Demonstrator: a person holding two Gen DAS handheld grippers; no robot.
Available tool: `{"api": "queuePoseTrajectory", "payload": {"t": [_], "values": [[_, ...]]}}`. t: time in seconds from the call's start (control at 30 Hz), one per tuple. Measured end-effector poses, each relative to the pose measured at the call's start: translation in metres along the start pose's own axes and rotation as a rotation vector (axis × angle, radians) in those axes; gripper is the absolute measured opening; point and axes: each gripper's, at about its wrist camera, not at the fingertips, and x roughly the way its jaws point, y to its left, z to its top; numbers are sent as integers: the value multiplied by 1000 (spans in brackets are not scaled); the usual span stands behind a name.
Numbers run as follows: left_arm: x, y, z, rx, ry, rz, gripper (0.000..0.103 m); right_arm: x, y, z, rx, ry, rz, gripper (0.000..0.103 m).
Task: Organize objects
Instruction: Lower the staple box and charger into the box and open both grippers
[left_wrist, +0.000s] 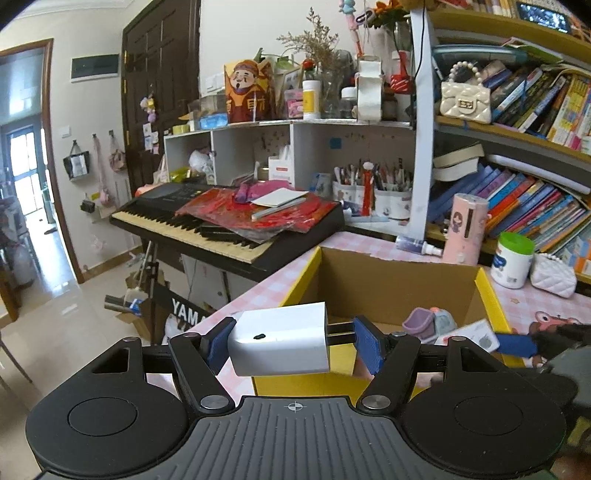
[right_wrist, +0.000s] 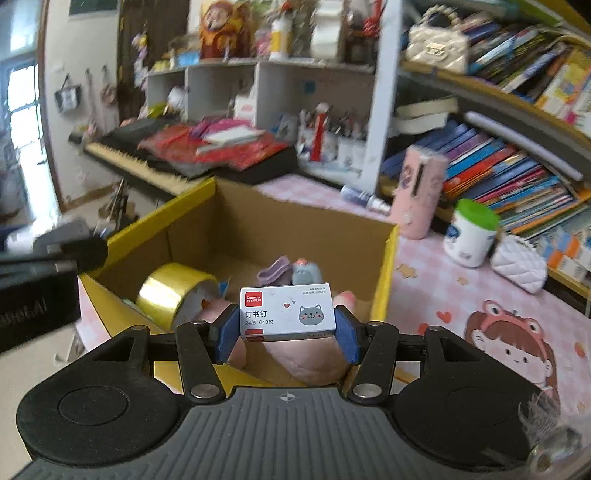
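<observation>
My left gripper (left_wrist: 295, 343) is shut on a white plug charger (left_wrist: 279, 338), held sideways with its prongs against the right pad, above the near edge of the yellow cardboard box (left_wrist: 484, 291). My right gripper (right_wrist: 287, 326) is shut on a small staples box with a grey cat face (right_wrist: 287, 312), held over the same box (right_wrist: 388, 266). Inside the box lie a gold tape roll (right_wrist: 171, 291) and a purple and grey toy (right_wrist: 291, 271). The right gripper with the staples box also shows in the left wrist view (left_wrist: 513, 343).
The box stands on a pink checked table (right_wrist: 461, 295). A pink cylinder (right_wrist: 417, 192), a green-lidded white jar (right_wrist: 469, 232) and a white quilted purse (right_wrist: 521, 266) stand to the right. Bookshelves (left_wrist: 517, 206) rise behind. A keyboard piano (left_wrist: 207, 225) stands at the left.
</observation>
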Motion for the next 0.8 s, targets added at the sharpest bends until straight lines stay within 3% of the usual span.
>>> {"api": "queuePoseTrajectory", "payload": {"t": [0.4, 0.53, 0.8], "values": [[30, -19, 11, 24, 36, 18, 68, 33, -8, 1, -37, 62, 81, 55], [38, -25, 11, 29, 48, 13, 68, 27, -13, 2, -41, 14, 81, 61], [54, -41, 13, 29, 67, -10, 68, 6, -37, 5, -43, -111, -38, 63]]}}
